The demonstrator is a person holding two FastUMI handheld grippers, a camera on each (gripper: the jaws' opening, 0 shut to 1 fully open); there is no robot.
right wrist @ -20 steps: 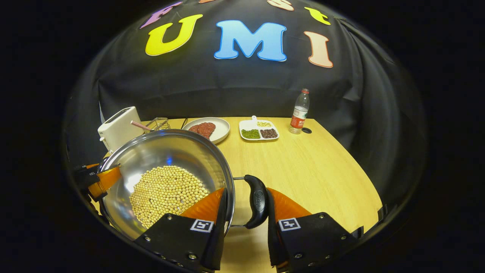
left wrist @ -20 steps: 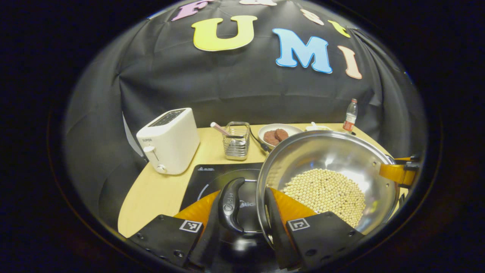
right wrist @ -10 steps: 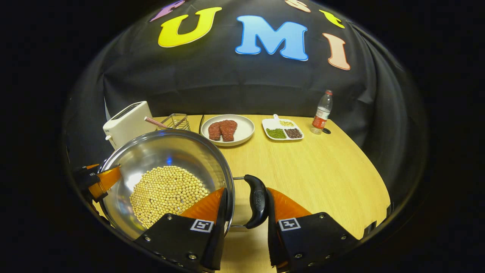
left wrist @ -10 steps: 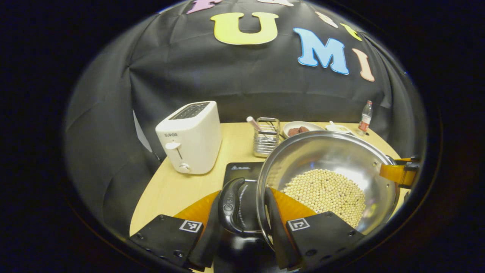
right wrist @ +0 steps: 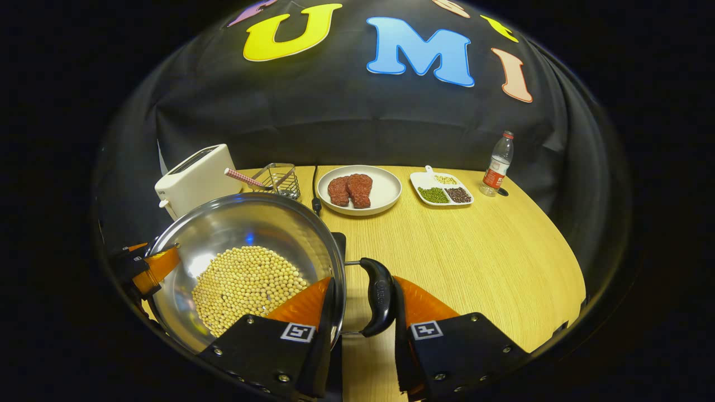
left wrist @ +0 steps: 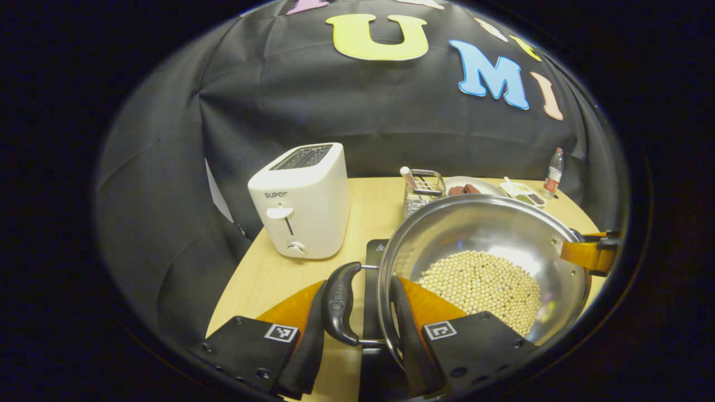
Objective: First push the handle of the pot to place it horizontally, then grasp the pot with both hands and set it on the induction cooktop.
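Now, my notes from the remote desk, line by line.

Pot (left wrist: 480,262): I have it carried between the two grippers, over the near left part of the table (right wrist: 463,245); under it a dark edge of the cooktop (left wrist: 373,262) shows, so I judge it is above the cooktop or nearly so, though I cannot tell whether the base touches.

Left gripper (left wrist: 357,304): one finger outside the left handle (left wrist: 338,304), the other inside the rim against the wall — pinching handle and rim together.

Right gripper (right wrist: 360,301): same hold on the right handle (right wrist: 379,296), one finger in the pot, one outside the loop.

Load: beans (right wrist: 246,287) cover the bottom, loose and level for now.

Handling: stiff steel, smooth and shiny, so I expect the wall to be slippery under the pads; with the beans I judge it fairly heavy. The handles are the right places to hold — opposite each other, so the weight splits evenly. Any tilt would send the beans rolling to one side.

Axis: the handle-to-handle line runs across in front of me, left to right, with the mouth up; it looks about level.

Next: lower both ends together, centre over the cooktop, release only once it sits flat.

Nearby: toaster (left wrist: 301,209) and wire rack (left wrist: 422,192) stand behind, close enough to mind.
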